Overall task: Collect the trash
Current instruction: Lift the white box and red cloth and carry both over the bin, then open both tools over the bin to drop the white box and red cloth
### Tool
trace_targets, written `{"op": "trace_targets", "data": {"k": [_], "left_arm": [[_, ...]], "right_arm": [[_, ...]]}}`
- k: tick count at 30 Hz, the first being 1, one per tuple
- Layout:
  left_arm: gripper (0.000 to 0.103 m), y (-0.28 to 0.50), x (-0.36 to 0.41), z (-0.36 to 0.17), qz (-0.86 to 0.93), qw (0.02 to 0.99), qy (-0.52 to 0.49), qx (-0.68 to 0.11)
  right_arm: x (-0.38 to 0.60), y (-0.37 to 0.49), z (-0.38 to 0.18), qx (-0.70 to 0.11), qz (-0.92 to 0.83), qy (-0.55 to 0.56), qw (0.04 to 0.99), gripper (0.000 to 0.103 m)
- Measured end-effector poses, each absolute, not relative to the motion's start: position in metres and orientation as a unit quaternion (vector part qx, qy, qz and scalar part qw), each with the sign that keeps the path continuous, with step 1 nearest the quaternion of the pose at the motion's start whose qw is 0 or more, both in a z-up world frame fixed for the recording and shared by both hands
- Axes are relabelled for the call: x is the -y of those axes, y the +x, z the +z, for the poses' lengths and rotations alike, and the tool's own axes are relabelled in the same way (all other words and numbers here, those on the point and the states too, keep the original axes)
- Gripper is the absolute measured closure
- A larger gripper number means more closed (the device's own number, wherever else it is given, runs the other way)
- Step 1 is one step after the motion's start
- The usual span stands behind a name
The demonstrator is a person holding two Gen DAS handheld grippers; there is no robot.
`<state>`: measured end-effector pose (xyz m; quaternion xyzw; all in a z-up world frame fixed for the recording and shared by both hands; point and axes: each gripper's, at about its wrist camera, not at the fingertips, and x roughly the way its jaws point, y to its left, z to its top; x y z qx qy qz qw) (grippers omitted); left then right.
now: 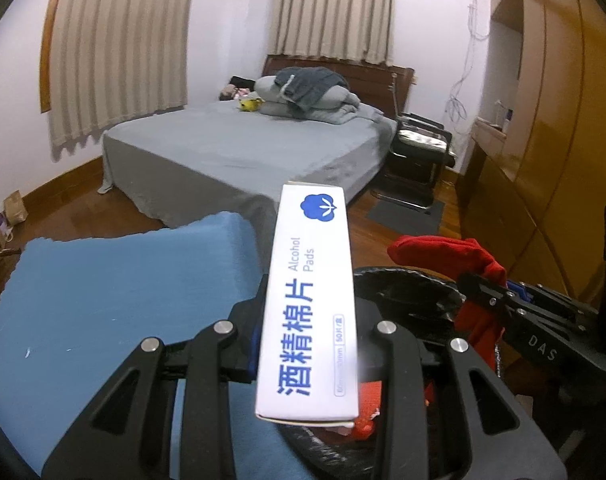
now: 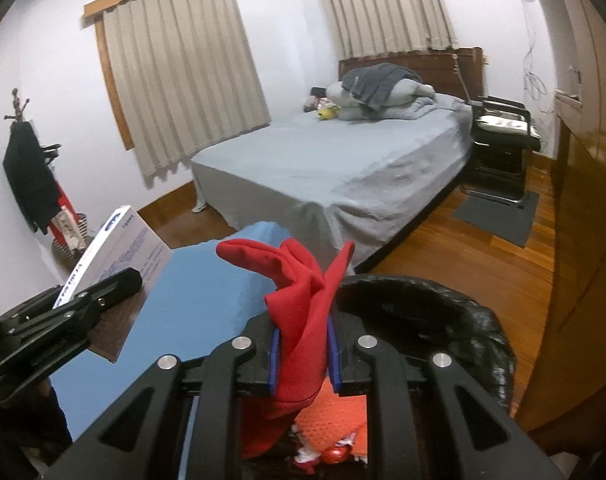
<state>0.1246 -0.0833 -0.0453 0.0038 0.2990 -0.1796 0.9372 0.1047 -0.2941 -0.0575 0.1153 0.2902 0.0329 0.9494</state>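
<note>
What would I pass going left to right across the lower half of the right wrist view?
Left tool holding the white box → blue pad → red cloth clamped in the right tool → black bag rim → wooden wardrobe.

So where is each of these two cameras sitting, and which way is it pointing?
Left wrist: behind the left claw, facing the bed; it grips a white alcohol pads box.
Right wrist: behind the right claw, same direction; it grips a red cloth.
Shared: bed, black trash bag, blue pad, each other's claw.
</note>
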Motion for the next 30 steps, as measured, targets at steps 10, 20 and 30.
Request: {"op": "trace_targets", "data": {"k": [10,20,30], "left_arm": [[0.072,0.131,0.12,-0.063,-0.212,0.927,0.018,-0.31],[0.072,0.147,0.153,-0.088,-0.237,0.913,0.029,-0.33],[0.062,0.164,0.17,-0.115,-0.259,0.899,0.034,-0.352]], "right_arm": [[0.324,0.104,-0.072,-0.301,0.0,0.125,0.945,0.085],[0.347,0.109,-0.095,-0.321,-0.019,0.135,0.937,0.085],[0.357,0.123,-0.12,-0.346,-0.025,0.135,0.928,0.081]]}}
